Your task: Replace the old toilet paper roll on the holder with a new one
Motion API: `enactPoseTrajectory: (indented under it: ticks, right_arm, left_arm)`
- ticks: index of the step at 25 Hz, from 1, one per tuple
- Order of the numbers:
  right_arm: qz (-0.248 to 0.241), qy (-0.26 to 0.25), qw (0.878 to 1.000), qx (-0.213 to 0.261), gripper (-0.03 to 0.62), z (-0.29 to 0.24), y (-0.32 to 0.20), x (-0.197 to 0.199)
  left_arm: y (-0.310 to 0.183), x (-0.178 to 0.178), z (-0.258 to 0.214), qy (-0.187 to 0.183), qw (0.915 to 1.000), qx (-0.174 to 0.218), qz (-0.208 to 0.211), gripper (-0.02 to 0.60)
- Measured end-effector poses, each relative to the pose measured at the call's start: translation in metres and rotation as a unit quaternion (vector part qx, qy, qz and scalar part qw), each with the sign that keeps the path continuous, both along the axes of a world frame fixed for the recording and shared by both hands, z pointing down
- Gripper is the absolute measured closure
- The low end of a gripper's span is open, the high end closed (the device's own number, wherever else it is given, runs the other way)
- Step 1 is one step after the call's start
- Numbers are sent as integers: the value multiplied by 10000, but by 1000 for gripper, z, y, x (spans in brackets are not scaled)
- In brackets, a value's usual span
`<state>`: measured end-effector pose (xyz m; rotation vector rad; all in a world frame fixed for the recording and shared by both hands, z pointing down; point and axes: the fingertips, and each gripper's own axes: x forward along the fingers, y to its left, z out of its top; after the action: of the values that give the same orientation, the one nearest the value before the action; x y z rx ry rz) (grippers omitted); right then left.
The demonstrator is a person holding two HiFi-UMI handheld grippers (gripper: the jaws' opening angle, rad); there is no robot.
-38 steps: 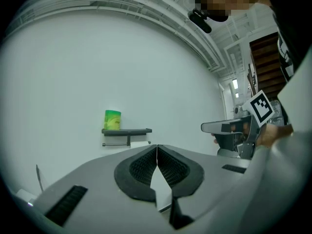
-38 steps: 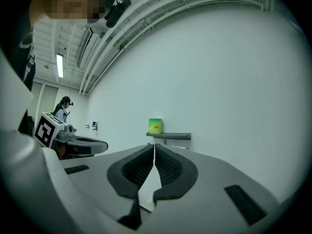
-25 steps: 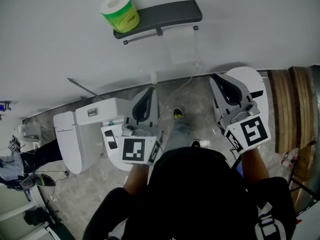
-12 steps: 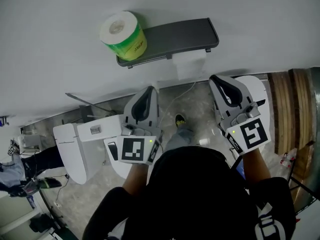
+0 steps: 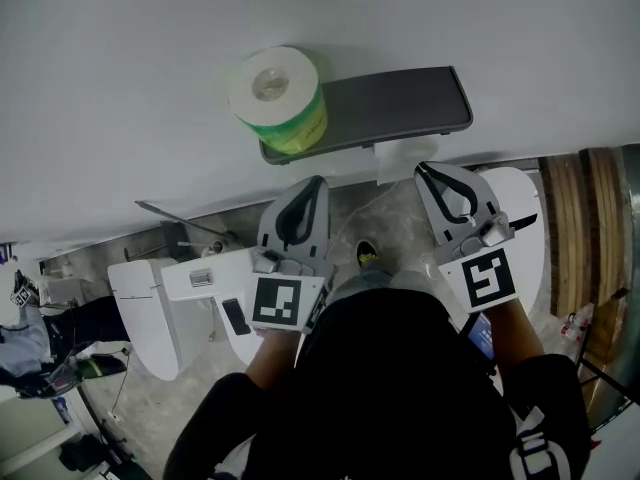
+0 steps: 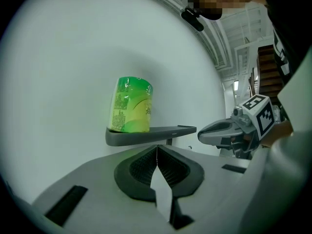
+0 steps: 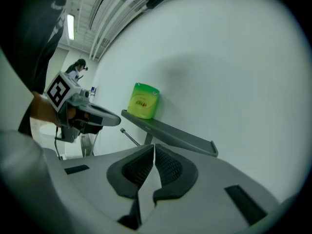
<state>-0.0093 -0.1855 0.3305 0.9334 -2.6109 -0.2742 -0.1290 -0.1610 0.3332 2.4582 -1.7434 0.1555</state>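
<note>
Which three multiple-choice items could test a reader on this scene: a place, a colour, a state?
1. Where is the wrapped roll?
A) on the shelf's left end
B) on the toilet
C) in the right claw

2. Its wrapper's colour?
A) blue
B) green
C) red

3. The left claw's jaws?
A) wide apart
B) gripping the roll
C) together, empty

1 A: it stands there upright.
2 B: green in all views.
3 C: pads meet, nothing between.
</note>
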Motion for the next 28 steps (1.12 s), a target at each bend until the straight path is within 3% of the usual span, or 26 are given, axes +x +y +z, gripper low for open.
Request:
enactPoseTrajectory:
  ticks: [6,11,14,21,28]
  right_arm:
    - [-17,1035,9937,436,572,19,1,-11]
    - [-175,1934,9772,858,554,39,-6,-18]
    - [-375,2570,9604,1013,422,56,-11,-23]
    - [-441,3960,8957,1971,329,82,-36,-30]
    - [-484,4476,8582,2465,325,100,-56,-40]
  left_arm:
    - [0,-4,1,121,9999,-2,46,558]
    - [1,-10,5,47,10000,77,25,558]
    - [0,-14,6,2,10000,77,-24,558]
    - [-5,-18,3,-61,9999,64,-124,558]
    - [-13,-19,3,-89,9997,18,-211,558]
